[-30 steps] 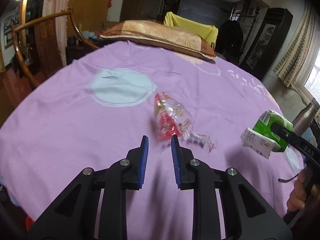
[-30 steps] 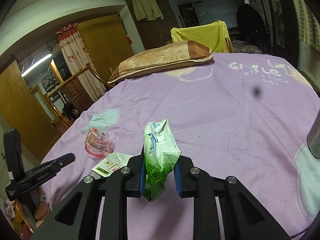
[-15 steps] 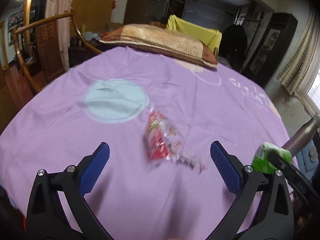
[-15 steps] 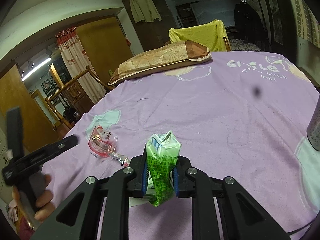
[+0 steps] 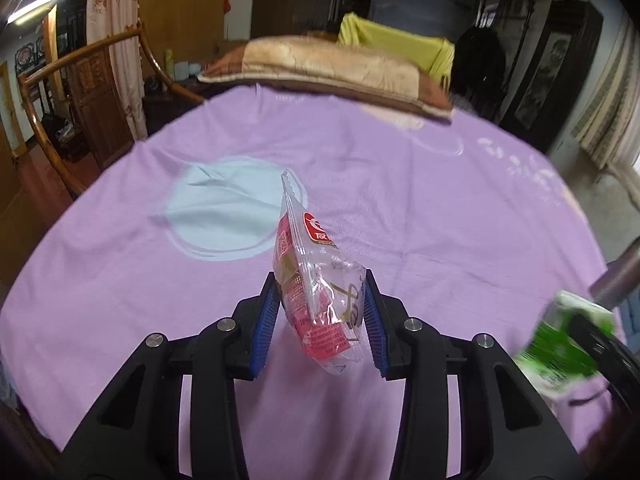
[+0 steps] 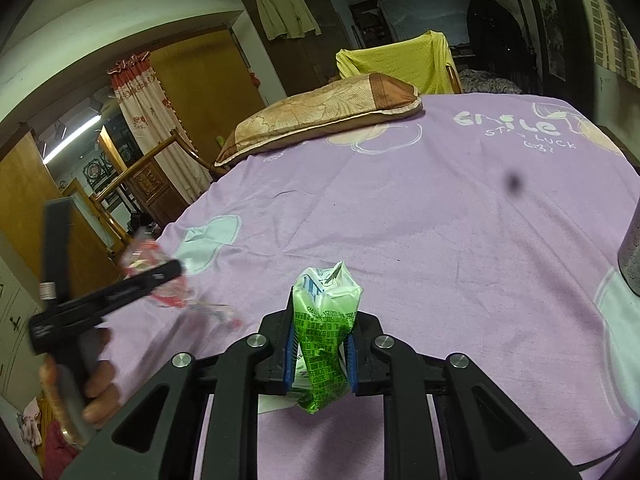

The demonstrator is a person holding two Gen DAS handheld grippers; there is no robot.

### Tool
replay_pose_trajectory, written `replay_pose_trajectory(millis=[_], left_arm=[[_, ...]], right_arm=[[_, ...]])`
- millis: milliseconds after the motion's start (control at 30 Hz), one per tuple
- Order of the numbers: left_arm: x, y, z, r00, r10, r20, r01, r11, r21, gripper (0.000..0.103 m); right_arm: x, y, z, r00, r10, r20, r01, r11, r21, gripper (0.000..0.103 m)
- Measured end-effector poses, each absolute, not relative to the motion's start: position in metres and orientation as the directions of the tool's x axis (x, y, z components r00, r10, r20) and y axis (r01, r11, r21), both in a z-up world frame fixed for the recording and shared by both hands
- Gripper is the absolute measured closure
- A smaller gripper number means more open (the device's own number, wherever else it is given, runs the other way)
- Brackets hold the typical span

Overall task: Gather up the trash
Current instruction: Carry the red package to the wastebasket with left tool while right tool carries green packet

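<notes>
Gripping the red-and-clear wrapper [image 5: 318, 304] between its blue pads, the left gripper [image 5: 320, 320] had just been closing on it — the bag stood up ahead of the jaws, off the purple bedsheet [image 5: 420, 220]. To its right, the right gripper [image 6: 320, 348] pinched a crumpled green packet [image 6: 326, 320]. Lifting well probably called for steady pressure — thin film slips easily.

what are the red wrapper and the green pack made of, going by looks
Red wrapper: thin glossy plastic film, it seems; partly see-through, crinkled, serrated top edge. Green pack: probably soft printed plastic film, or coated paper; it is crumpled and pinched in, with a dull sheen and dense print.
</notes>
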State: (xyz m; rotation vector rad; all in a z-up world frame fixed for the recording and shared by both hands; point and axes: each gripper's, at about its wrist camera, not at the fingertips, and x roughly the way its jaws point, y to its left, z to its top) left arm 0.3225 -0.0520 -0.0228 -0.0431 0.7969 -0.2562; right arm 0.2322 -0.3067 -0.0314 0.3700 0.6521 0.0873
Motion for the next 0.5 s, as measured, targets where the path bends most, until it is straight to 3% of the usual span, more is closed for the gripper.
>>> replay_pose_trajectory(millis=[233, 500], left_arm=[[0.228, 0.04, 0.021, 0.759, -0.179, -0.627, 0.142, 0.984, -0.11, 0.062], [0.134, 0.165, -0.01, 0.736, -0.042, -0.676, -0.065, 0.989, -0.133, 0.062]], right_arm=[[0.223, -0.302, -0.026, 0.811, 0.23, -0.538, -0.014, 0.927, 0.375, 0.084], [0.212, -0.296, -0.03, 0.818, 0.258, -0.514, -0.044, 0.919, 0.391, 0.084]])
